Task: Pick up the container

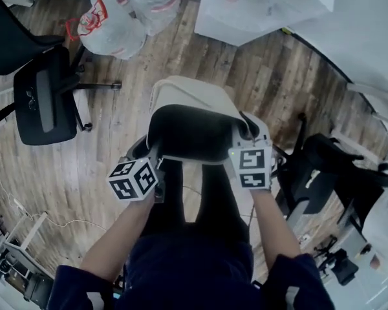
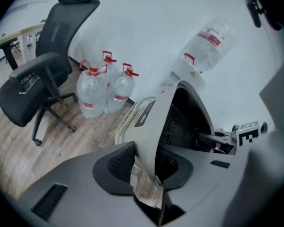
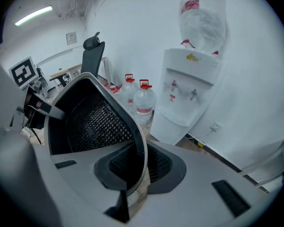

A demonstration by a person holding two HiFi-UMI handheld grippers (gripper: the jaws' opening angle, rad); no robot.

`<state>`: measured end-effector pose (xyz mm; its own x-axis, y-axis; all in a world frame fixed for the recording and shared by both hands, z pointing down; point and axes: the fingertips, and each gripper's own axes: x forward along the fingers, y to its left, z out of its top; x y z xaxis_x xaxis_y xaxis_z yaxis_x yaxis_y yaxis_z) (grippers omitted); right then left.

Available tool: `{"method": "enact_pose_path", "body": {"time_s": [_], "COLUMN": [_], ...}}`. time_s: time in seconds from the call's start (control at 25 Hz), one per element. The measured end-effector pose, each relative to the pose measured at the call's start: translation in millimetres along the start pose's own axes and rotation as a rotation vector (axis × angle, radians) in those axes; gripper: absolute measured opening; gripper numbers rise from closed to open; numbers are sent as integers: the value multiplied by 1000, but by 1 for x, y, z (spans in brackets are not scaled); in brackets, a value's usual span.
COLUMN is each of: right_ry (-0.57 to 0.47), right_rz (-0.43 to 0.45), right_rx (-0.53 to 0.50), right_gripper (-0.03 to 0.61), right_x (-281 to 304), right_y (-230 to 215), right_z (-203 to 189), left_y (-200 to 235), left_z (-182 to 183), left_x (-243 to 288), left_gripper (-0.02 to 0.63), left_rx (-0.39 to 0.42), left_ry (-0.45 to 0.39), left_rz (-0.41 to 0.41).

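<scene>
The container (image 1: 189, 112) is a beige bin with a black mesh inside, held above the wooden floor in front of the person. My left gripper (image 1: 152, 159) is shut on its left wall, and my right gripper (image 1: 244, 148) is shut on its right wall. In the left gripper view the container's thin wall (image 2: 151, 126) runs between the two jaws of my left gripper (image 2: 146, 170), which clamp it from both sides. The right gripper view shows the same hold: the container's rim (image 3: 132, 126) is pinched by my right gripper (image 3: 134, 168), with the left gripper's marker cube across the bin.
Large water bottles (image 1: 126, 11) stand on the floor ahead, next to a white water dispenser (image 3: 189, 93). A black office chair (image 1: 45, 95) is at the left and another dark chair (image 1: 323, 166) at the right. The person's legs are below the bin.
</scene>
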<state>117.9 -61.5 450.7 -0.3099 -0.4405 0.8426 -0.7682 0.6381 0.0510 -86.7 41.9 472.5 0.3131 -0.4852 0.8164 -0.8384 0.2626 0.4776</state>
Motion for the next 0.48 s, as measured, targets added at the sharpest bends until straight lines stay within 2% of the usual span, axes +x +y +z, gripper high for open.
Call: {"method": "enact_pose_path", "body": {"time_s": [0.12, 0.28, 0.48], "right_ry": [-24, -97, -130], "right_rz": [-10, -50, -88], "right_rx": [11, 10, -2], "right_gripper": [54, 55, 54], "right_x": [-50, -101, -160], "right_y": [5, 2, 12], "right_z": [13, 39, 54], "left_y": [-22, -49, -69], "left_z": [6, 26, 18], "left_x": [-46, -89, -137], "left_gripper": [115, 117, 118], "left_rx": [8, 72, 101], "left_ry": [-25, -84, -91], "left_rz": [-17, -49, -71]}}
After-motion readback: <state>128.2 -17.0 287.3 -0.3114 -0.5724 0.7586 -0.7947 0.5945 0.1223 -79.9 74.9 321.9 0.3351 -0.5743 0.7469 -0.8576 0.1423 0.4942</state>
